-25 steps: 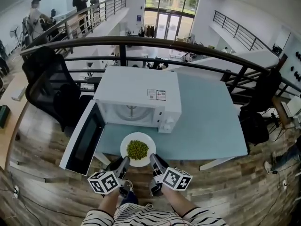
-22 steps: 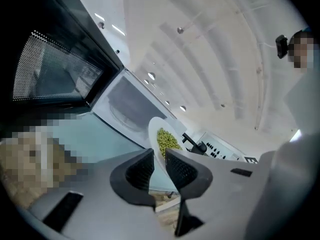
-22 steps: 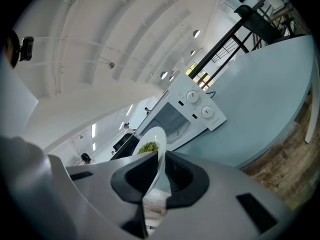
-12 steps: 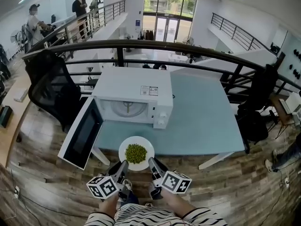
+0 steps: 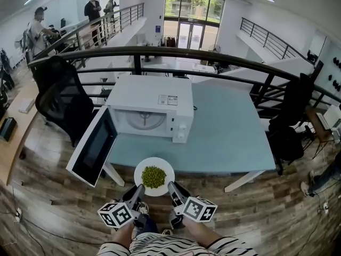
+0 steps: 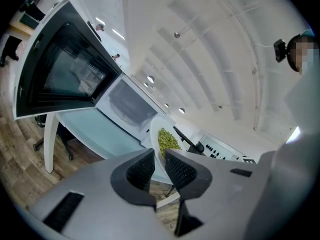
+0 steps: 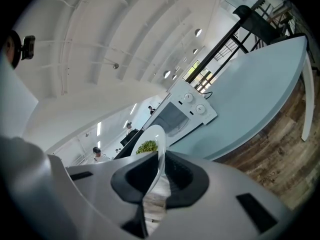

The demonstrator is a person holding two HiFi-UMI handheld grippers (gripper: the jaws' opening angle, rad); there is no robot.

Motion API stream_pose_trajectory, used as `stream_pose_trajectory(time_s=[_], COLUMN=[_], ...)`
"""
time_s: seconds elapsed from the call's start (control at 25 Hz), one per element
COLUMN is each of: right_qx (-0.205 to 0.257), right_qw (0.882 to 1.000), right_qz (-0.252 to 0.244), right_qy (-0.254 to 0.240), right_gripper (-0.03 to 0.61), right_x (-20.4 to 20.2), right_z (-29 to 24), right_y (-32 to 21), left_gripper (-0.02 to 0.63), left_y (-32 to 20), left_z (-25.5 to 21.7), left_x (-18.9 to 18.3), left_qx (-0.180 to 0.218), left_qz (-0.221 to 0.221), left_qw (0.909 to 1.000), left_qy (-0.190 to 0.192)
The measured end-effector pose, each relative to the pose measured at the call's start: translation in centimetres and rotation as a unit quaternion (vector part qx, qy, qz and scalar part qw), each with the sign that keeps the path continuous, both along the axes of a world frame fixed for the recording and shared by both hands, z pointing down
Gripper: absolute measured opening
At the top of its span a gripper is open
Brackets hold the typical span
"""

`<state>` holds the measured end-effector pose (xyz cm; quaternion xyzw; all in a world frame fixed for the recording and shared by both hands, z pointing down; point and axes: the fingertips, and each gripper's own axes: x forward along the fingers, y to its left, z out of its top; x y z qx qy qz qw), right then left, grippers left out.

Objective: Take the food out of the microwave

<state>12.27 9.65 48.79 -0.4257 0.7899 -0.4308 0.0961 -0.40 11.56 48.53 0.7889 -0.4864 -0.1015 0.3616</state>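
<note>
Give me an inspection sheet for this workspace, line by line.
Surface: light blue table, carrying only the microwave.
Job's things: white microwave, door open; plate of peas already out, held at the table's near edge.
Clutter: nothing seen.
Grippers: left gripper jaws closing on the plate's rim; right gripper shut on the rim.
Cables: nothing seen.
Surroundings: black railing, office chair, wood floor, people on a walkway.

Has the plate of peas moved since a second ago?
Yes. The plate has drawn back from the microwave, toward the bottom of the head view: it now hangs mostly past the near edge of the table.
</note>
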Motion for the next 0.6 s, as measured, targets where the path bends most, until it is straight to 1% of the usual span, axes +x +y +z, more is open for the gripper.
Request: stream_pose_trajectory(time_s=[0.28, 0.6], right_qx=[-0.002, 0.002], right_qw=[1.0, 1.0], right_qz=[-0.006, -0.003], right_qy=[0.003, 0.004], right_gripper=[0.057, 0.057], right_x=[0.2, 0.6], right_z=[0.3, 0.7], right_y=[1.5, 1.9], left_gripper=[0.074, 0.071], left_y=[1.5, 2.0], left_z=[0.4, 0.7], left_x=[0.2, 0.6], left_qx=[-0.002, 0.002], left_qz=[-0.004, -0.006], left_qw=[1.0, 1.0], left_qy=[0.002, 0.003])
